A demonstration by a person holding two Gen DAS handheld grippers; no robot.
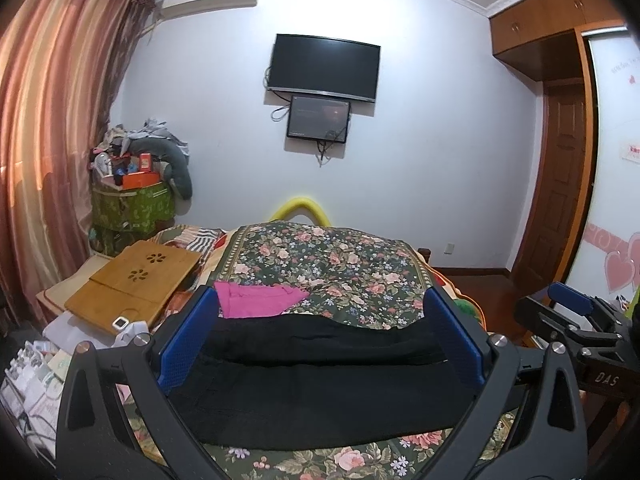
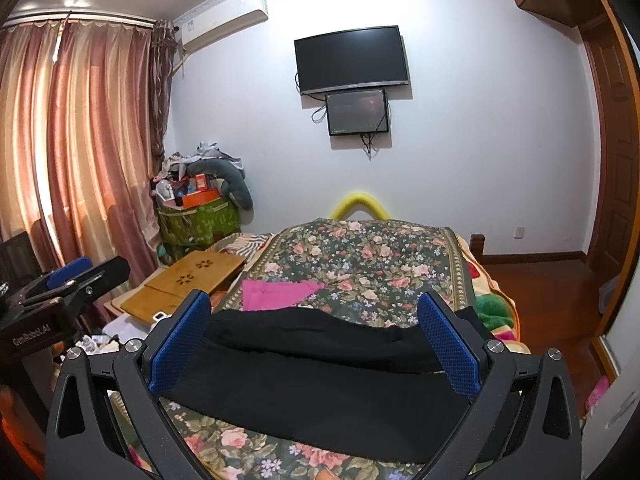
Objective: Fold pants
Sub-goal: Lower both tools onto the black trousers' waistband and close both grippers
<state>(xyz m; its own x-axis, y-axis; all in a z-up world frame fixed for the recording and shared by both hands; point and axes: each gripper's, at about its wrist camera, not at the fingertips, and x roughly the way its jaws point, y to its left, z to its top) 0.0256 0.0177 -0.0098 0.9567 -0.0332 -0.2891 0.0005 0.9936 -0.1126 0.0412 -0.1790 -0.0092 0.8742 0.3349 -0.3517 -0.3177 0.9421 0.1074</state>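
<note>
Black pants point(image 1: 320, 376) lie flat across the near part of a floral bedspread point(image 1: 328, 268), folded into a wide band; they also show in the right wrist view point(image 2: 320, 380). My left gripper point(image 1: 320, 332) is open and empty, its blue pads apart above the pants. My right gripper point(image 2: 314, 332) is open and empty too, held over the pants. The right gripper shows at the right edge of the left wrist view point(image 1: 572, 312); the left gripper shows at the left edge of the right wrist view point(image 2: 68, 276).
A pink cloth point(image 1: 260, 300) lies on the bedspread just beyond the pants. A bamboo lap tray point(image 1: 136, 284) rests at the bed's left side. A green bag piled with clutter point(image 1: 132, 200) stands by the curtain. Wooden floor point(image 2: 552, 292) lies to the right.
</note>
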